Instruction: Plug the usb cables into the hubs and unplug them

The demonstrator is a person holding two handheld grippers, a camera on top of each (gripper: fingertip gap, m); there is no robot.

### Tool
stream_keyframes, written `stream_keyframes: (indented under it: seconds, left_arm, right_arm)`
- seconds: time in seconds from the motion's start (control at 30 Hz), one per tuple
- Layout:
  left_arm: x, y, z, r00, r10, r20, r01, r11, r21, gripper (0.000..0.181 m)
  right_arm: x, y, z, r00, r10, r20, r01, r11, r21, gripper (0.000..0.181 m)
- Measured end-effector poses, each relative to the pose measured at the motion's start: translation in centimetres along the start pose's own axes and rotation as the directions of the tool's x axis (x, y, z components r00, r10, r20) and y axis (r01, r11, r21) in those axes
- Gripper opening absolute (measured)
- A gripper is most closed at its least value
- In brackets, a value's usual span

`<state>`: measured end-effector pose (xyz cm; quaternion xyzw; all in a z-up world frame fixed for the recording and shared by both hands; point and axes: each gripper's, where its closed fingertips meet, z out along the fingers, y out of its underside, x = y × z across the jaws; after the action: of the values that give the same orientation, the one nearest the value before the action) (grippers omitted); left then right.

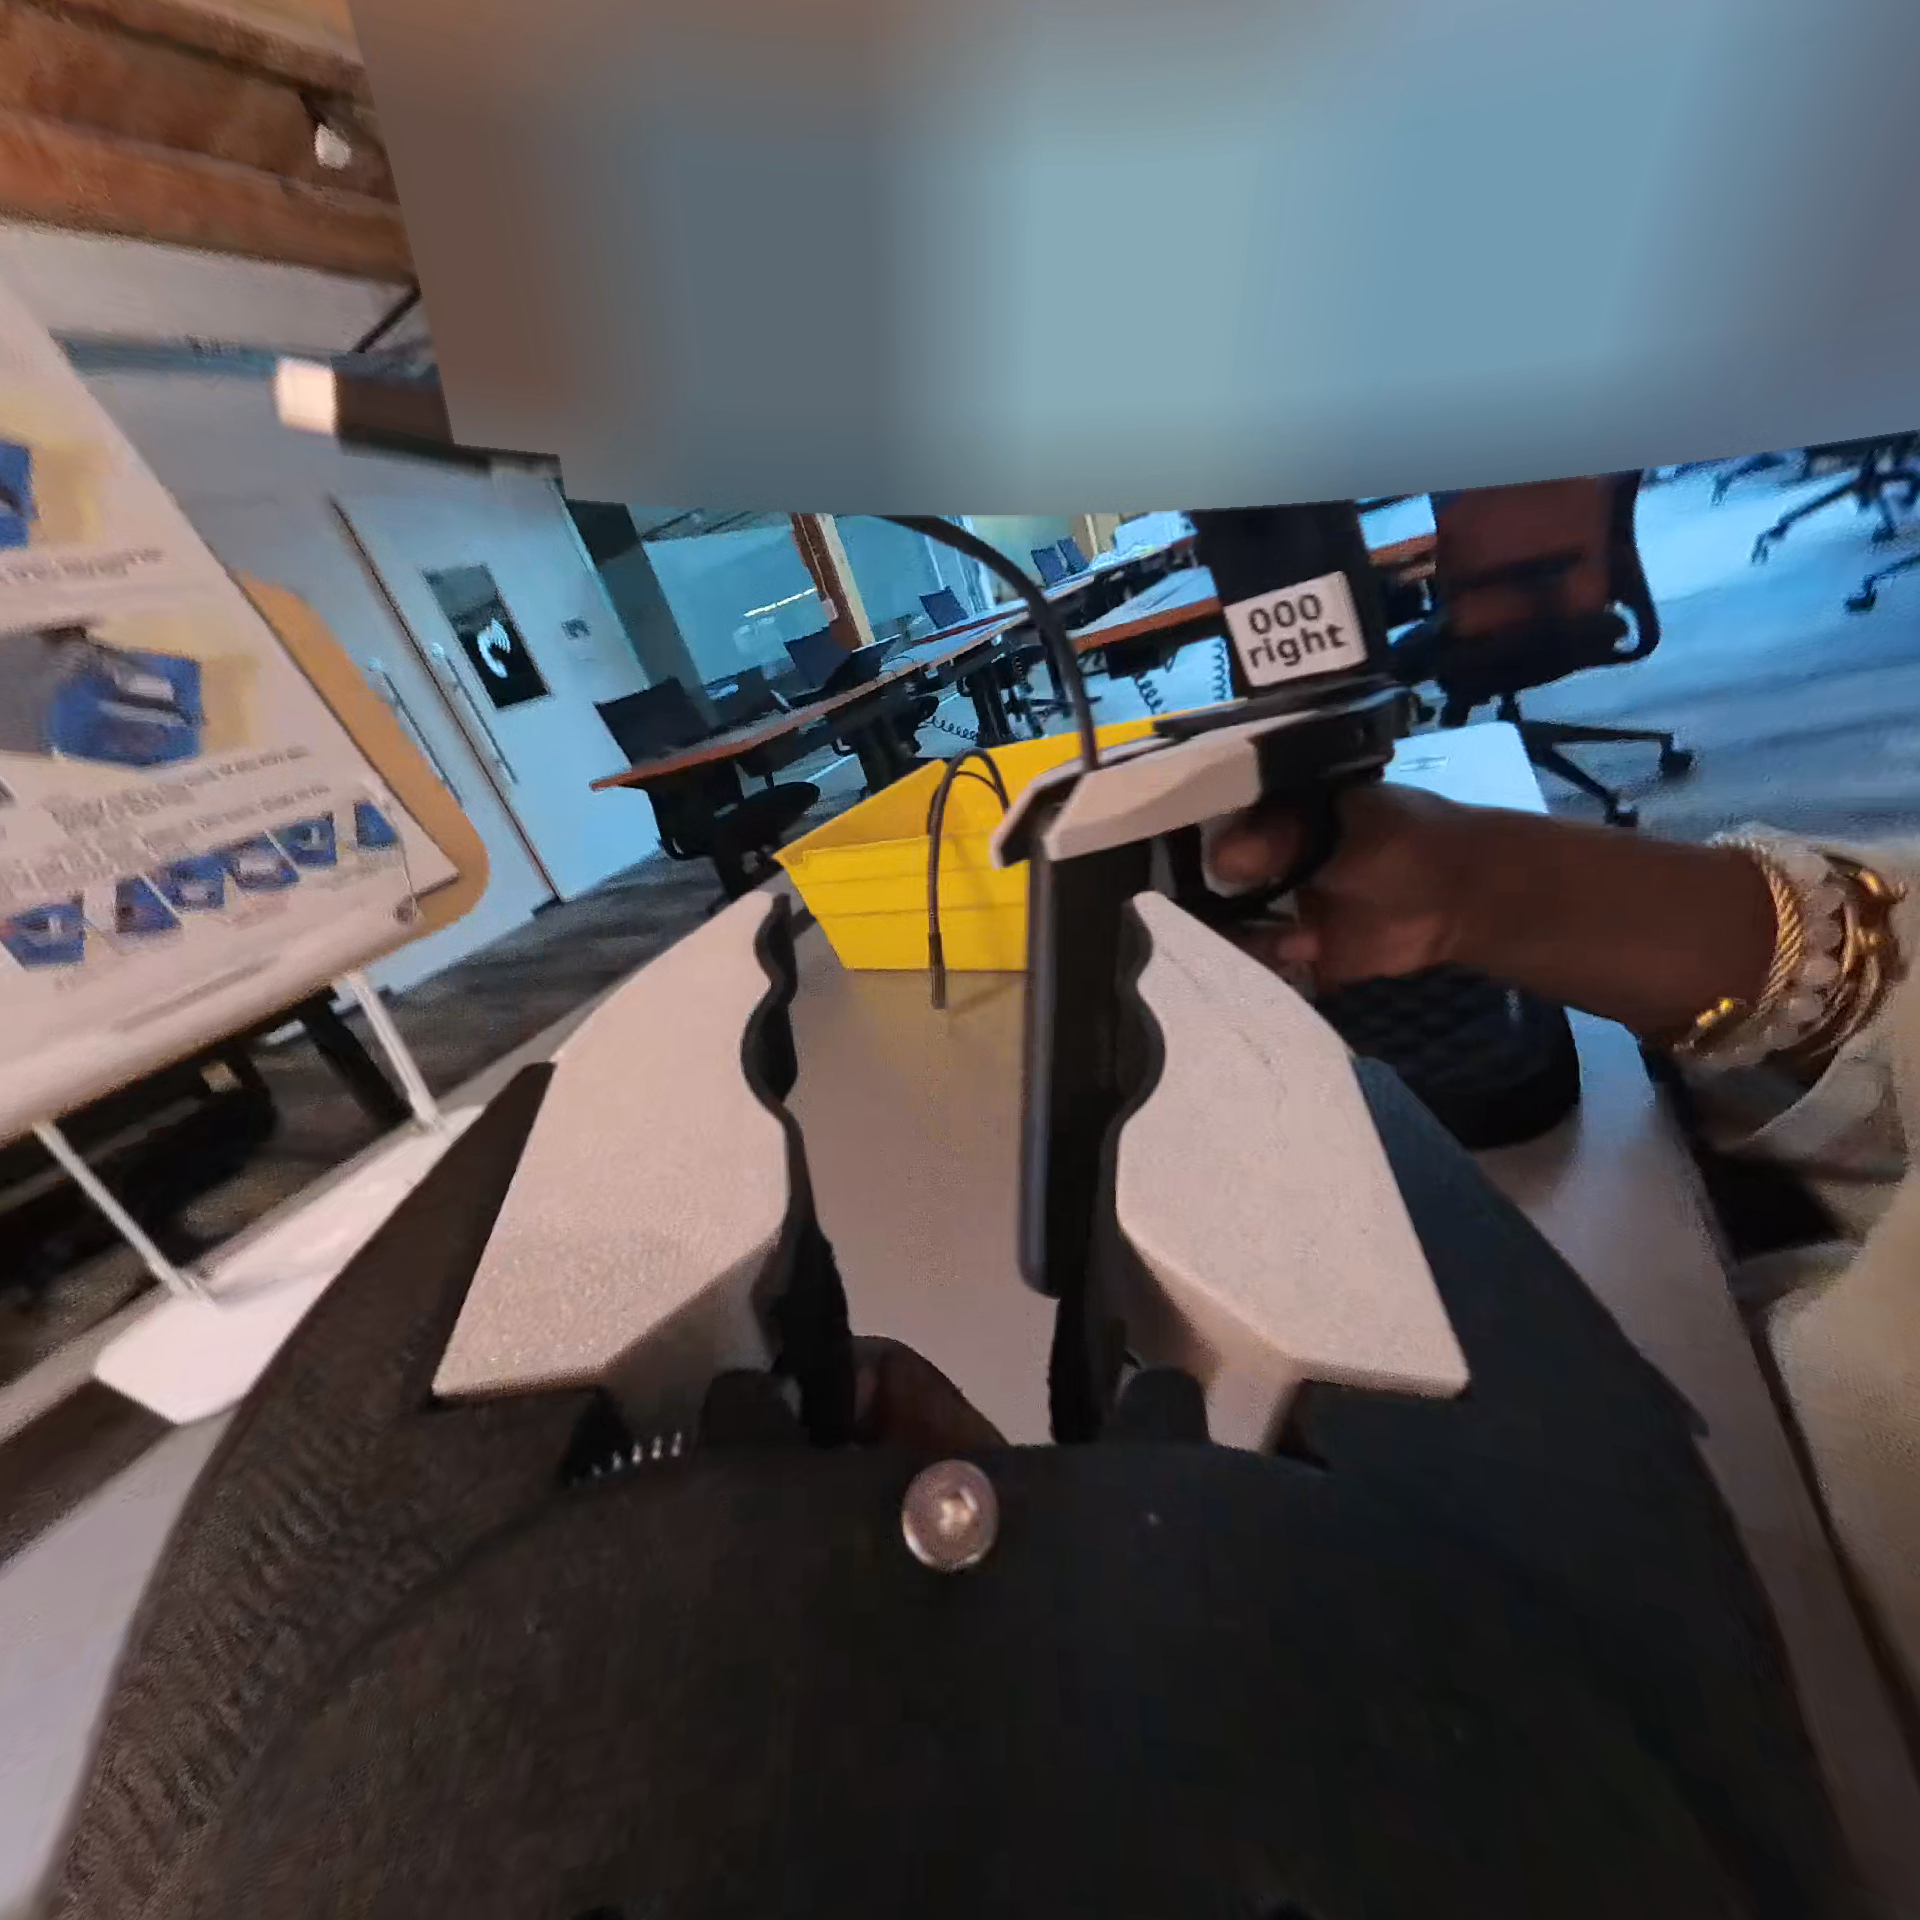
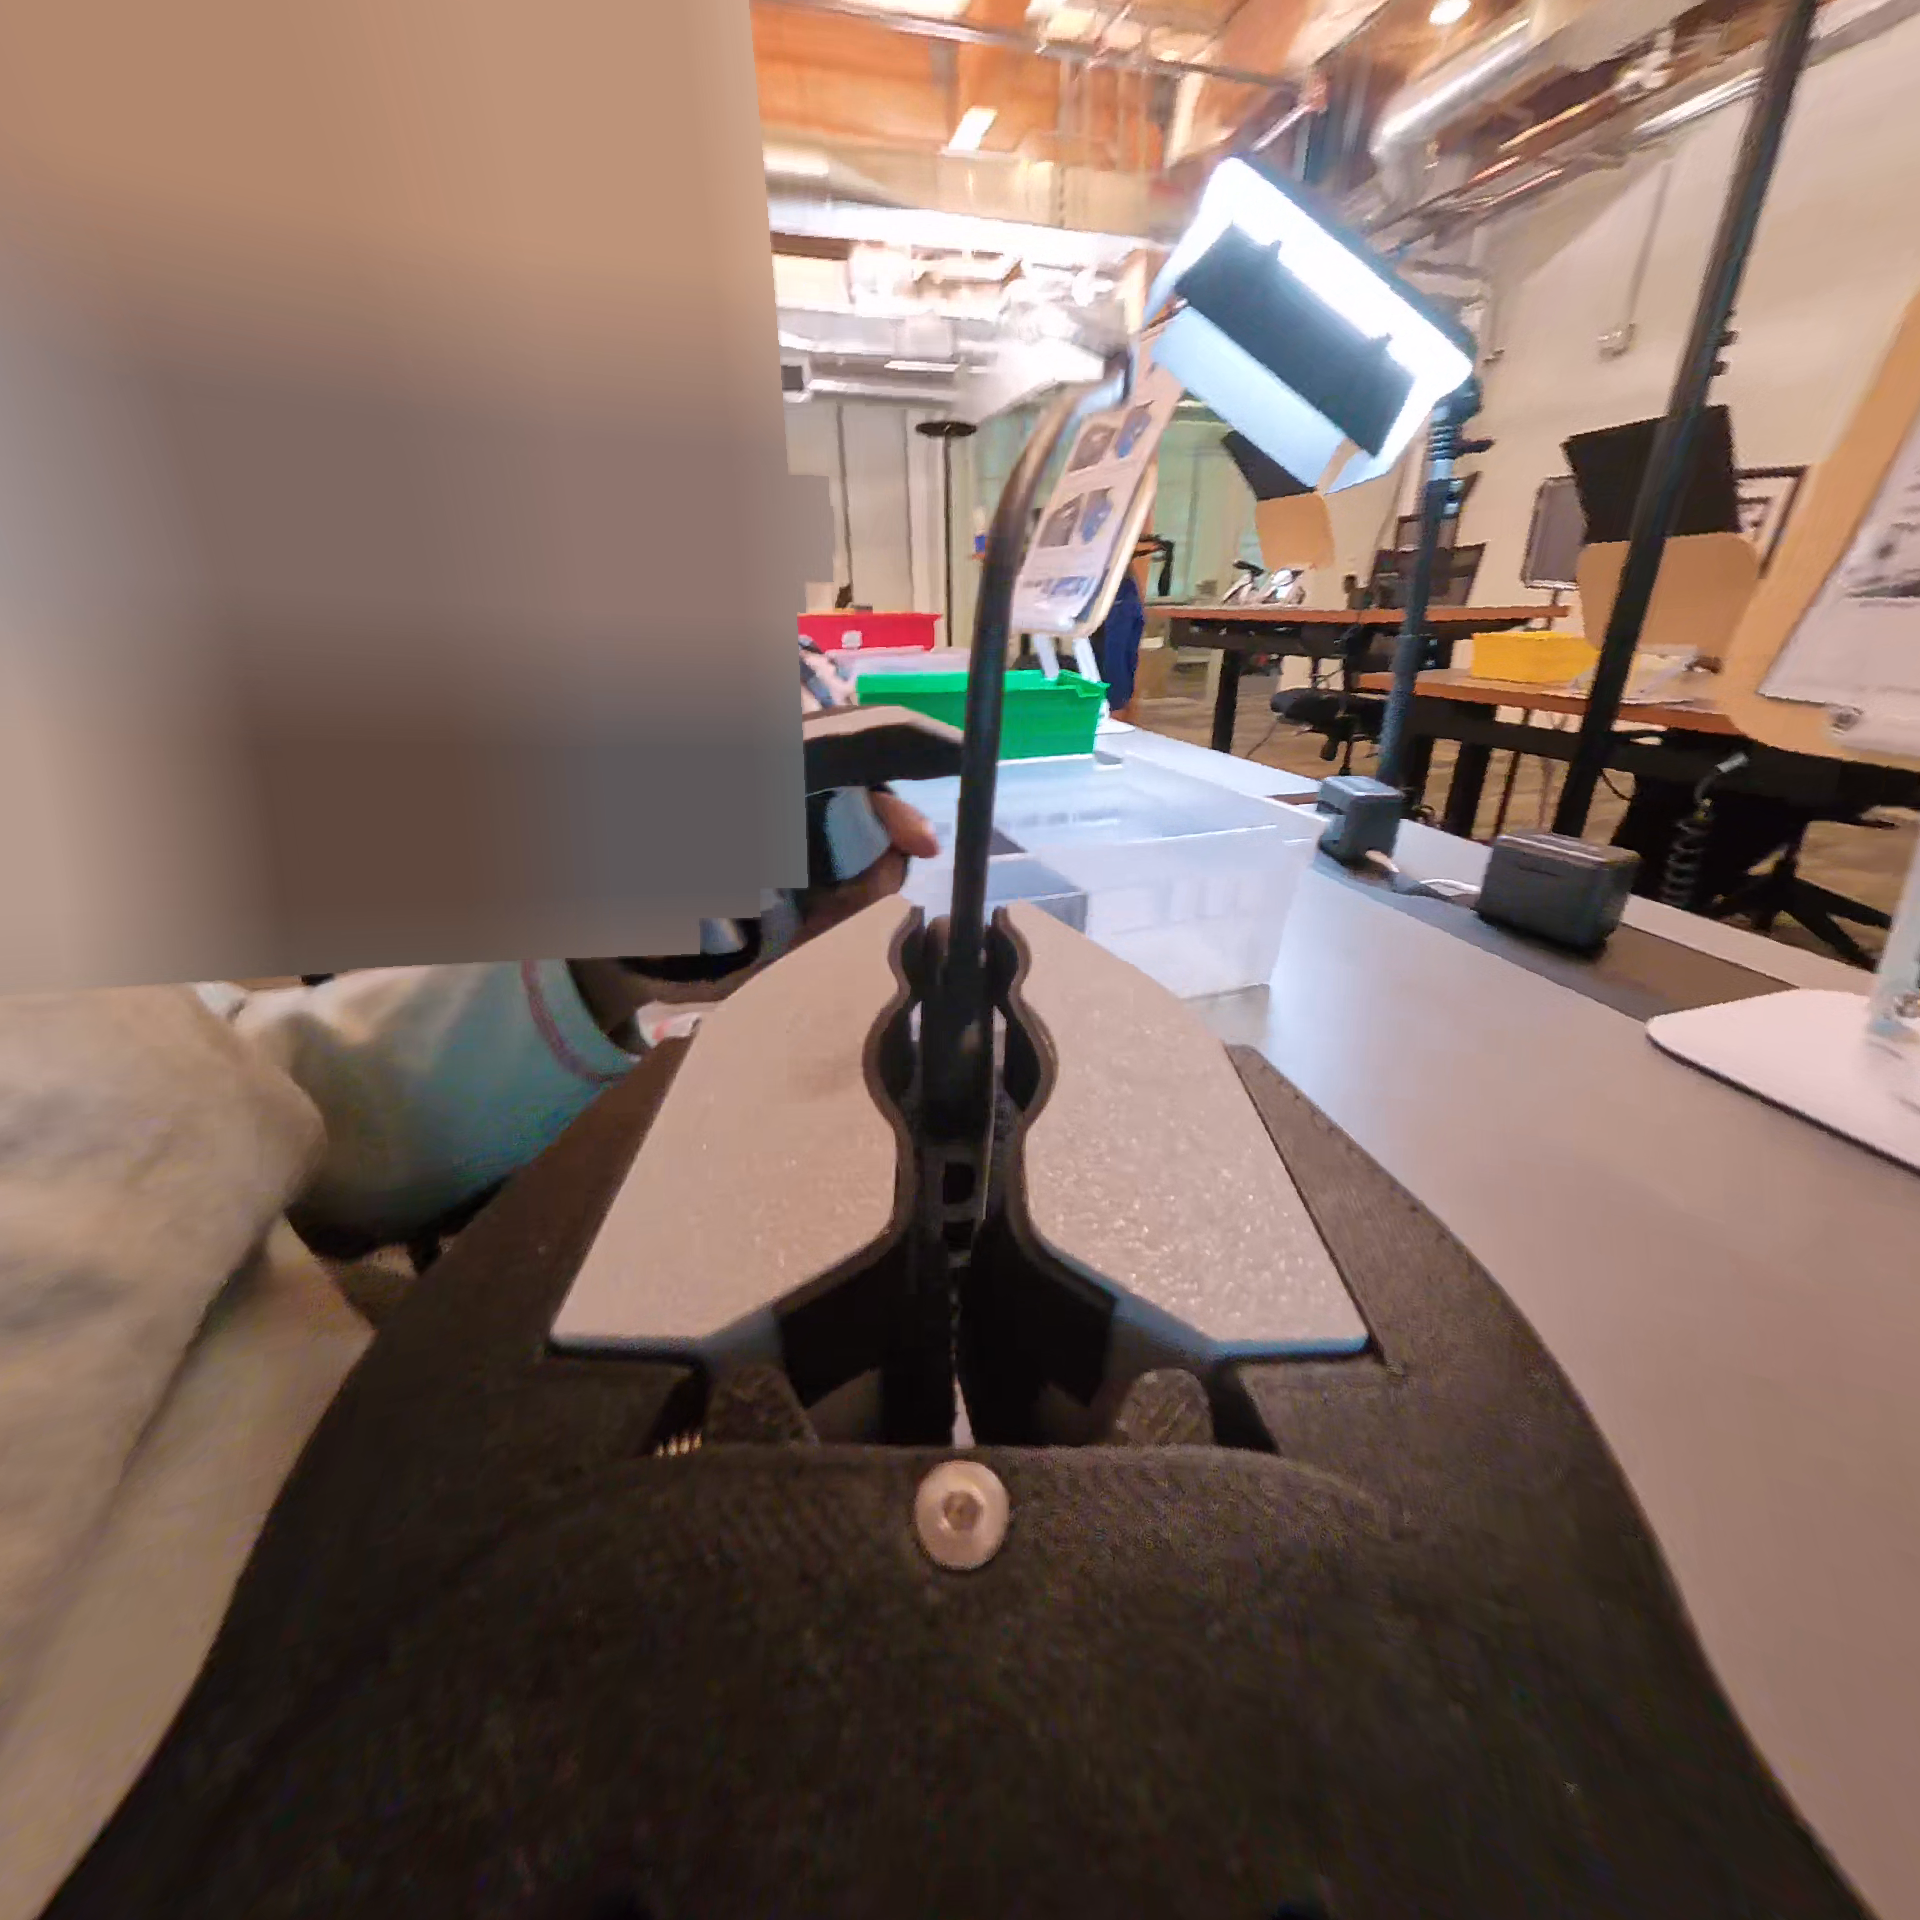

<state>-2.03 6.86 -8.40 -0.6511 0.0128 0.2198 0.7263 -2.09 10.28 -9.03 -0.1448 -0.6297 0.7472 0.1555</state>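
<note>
In the left wrist view a dark flat hub (image 1: 1070, 1060) hangs upright from my right gripper (image 1: 1023, 821), and its black cable (image 1: 1049, 634) arcs up and away. The hub sits inside my left gripper (image 1: 956, 925), close against the right finger (image 1: 1226, 1143); the jaws stand wide apart with a clear gap on the left side. In the right wrist view my right gripper (image 2: 956, 920) is shut on the black cable (image 2: 982, 675) at its thick end; the hub is hidden below the fingers. A second thin black cable (image 1: 938, 935) hangs out of the yellow bin.
A yellow bin (image 1: 883, 894) stands on the grey table behind the grippers, and a black mesh cylinder (image 1: 1455, 1049) is at the right. A poster on a stand (image 1: 156, 727) is at the left. Clear tubs (image 2: 1143, 862), grey boxes (image 2: 1553, 883) and a lamp panel (image 2: 1309, 322) lie ahead. Spacing between my two grippers at the tips: around 4 centimetres. Left tips and right tips are each some 20 centimetres from the black mesh cylinder (image 1: 1455, 1049).
</note>
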Motion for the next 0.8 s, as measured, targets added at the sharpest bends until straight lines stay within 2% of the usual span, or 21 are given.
stream_keyframes:
  seconds: [0.1,0.17,0.23,0.37,0.43,0.5,0.63,0.7,0.73,0.8]
  left_arm:
    - [0.2,1.5,0.2,0.999,-0.029,-0.017,0.028,0.998,-0.056,0.062]
    - [2.0,2.7,0.5,0.993,-0.036,-0.114,0.021,0.991,-0.133,0.062]
    - [3.8,3.3,0.8,0.973,-0.112,-0.202,0.075,0.98,-0.183,0.062]
    - [3.9,4.3,1.9,0.966,-0.199,-0.162,0.161,0.963,-0.218,0.056]
    - [4.4,4.5,2.1,0.966,-0.186,-0.182,0.148,0.968,-0.205,0.046]
    - [5.1,4.3,2.1,0.962,-0.159,-0.22,0.124,0.978,-0.166,0.021]
    - [6.1,3.0,1.8,0.913,-0.256,-0.318,0.229,0.966,-0.119,0.012]
    - [5.5,2.5,1.9,0.917,-0.274,-0.289,0.264,0.962,-0.073,0.012]
    - [4.7,2.4,2.0,0.939,-0.248,-0.239,0.242,0.969,-0.055,0.012]
    - [2.2,3.1,2.0,0.989,-0.134,-0.057,0.13,0.989,-0.072,0.012]
  right_arm:
    - [-1.0,0.3,0.2,0.997,-0.055,0.055,0.056,0.998,-0.023,0.012]
    - [-1.2,0.0,0.2,0.996,-0.058,0.073,0.058,0.998,0.003,0.012]
    - [-1.4,-0.4,0.2,0.994,-0.036,0.099,0.033,0.999,0.037,0.012]
    - [-2.6,-1.4,0.2,0.984,-0.036,0.177,0.014,0.993,0.12,0.011]
    - [-3.2,-2.0,0.1,0.977,-0.028,0.213,-0.008,0.986,0.166,0.011]
    - [-3.5,-2.3,0.1,0.973,-0.023,0.228,-0.019,0.983,0.18,0.011]
    - [-4.1,-3.2,-0.1,0.968,-0.037,0.247,-0.014,0.979,0.202,0.014]
    - [-3.3,-3.5,0.0,0.981,-0.03,0.19,-0.009,0.979,0.205,0.02]
    - [-2.6,-3.2,0.1,0.989,-0.031,0.144,0.004,0.983,0.184,0.03]
    - [-0.6,-1.5,0.3,1.0,-0.018,0.009,0.017,0.997,0.08,0.048]
